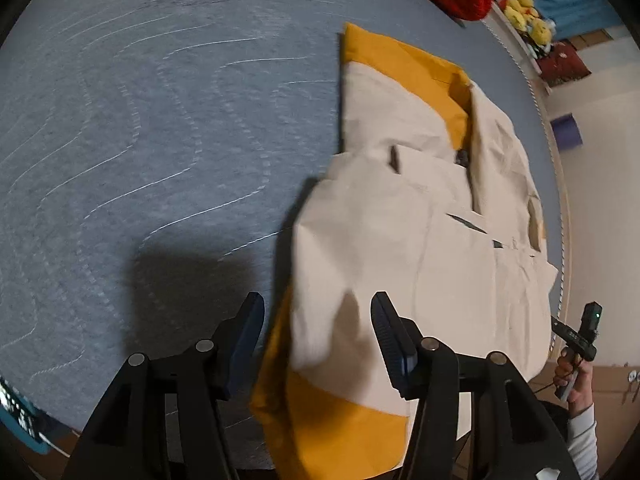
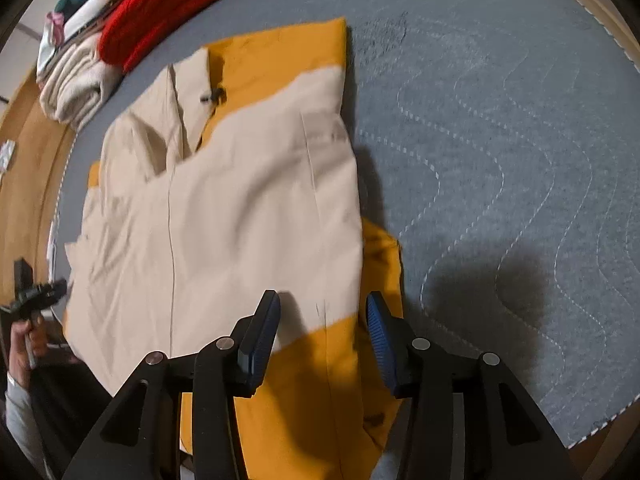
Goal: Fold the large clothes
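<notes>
The cream and mustard-yellow jacket (image 1: 420, 216) lies partly folded on the grey-blue quilted mat (image 1: 140, 140) that covers the counter. In the left wrist view its long axis runs from the near edge of the counter toward the far edge, with the yellow collar end pointing away from the camera and a yellow hem or sleeve panel nearest the camera. The garment sits toward the right-hand edge of the counter, and its right side reaches close to the white-stitched border of the mat.

The left tool (image 1: 318, 332) is open, with its blue-padded fingers (image 1: 250, 328) spread on either side of the near cream and yellow part of the jacket. Whether the pads touch the cloth cannot be told; nothing is clamped between them.

In the right wrist view the same jacket (image 2: 240, 208) lies with its long axis running away from the camera, the collar end far and the yellow panel near. The right tool (image 2: 322, 332) is also open, its fingers standing over the near yellow panel without pinching it.

A red knitted garment (image 2: 160, 8) and a folded cream textile (image 2: 76, 88) lie at the far left corner of the counter, apart from the jacket. Yellow plush toys (image 1: 524, 16) sit beyond the far right edge.
</notes>
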A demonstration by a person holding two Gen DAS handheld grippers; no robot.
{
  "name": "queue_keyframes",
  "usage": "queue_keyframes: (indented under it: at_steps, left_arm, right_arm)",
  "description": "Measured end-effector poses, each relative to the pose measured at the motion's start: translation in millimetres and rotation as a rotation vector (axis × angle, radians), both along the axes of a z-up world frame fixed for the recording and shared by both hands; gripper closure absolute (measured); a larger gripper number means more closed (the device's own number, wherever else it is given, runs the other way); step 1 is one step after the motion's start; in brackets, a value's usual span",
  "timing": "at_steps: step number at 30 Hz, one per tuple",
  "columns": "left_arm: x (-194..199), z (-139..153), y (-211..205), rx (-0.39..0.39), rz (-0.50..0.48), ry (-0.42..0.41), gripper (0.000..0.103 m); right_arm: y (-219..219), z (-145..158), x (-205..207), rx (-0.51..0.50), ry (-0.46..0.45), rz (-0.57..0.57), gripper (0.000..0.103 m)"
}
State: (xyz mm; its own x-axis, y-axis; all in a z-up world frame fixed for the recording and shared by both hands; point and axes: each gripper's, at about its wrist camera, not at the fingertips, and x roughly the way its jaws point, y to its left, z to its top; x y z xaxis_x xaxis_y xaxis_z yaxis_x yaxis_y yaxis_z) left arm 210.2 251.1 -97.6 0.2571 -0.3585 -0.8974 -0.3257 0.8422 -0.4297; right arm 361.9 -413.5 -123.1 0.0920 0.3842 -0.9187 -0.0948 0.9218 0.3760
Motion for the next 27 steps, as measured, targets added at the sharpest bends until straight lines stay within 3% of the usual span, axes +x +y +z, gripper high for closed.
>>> queue_keyframes:
  at_steps: [2, 3, 4, 6, 9, 12, 16, 27]
  left_arm:
    - [2.0, -0.1, -6.9, 0.003, -0.026, -0.008, 0.088]
    - [3.8, 0.4, -11.4, 0.007, -0.049, -0.009, 0.102]
    - [6.2, 3.8, -14.8, 0.036, -0.061, -0.024, 0.102]
    - [8.1, 17.1, -14.8, 0.065, -0.053, -0.084, 0.103]
    - [6.8, 57.6, 0.5, 0.032, 0.025, -0.289, 0.103]
    - [10.1, 79.2, 3.2, 0.055, 0.064, -0.405, 0.103]
    - [29.2, 85.3, -0.7, 0.114, 0.098, -0.447, 0.103]
    - [96.5, 74.9, 5.1, 0.248, 0.19, -0.483, 0.103]
  right_arm:
    - [0.8, 1.4, -2.1, -0.005, -0.006, 0.005, 0.06]
    - [1.4, 3.5, -3.1, -0.011, -0.018, 0.01, 0.086]
    - [3.8, 8.5, -3.6, -0.029, -0.048, 0.022, 0.094]
    - [4.5, 21.5, -3.1, -0.019, -0.097, 0.025, 0.098]
    - [-4.6, 56.0, -3.1, 0.04, -0.23, -0.026, 0.099]
    - [-20.1, 89.6, -2.2, 0.122, -0.367, -0.113, 0.099]
    - [-7.4, 108.8, 10.4, 0.057, -0.51, -0.141, 0.099]
    - [39.8, 105.2, 89.7, -0.078, -0.617, -0.226, 0.099]
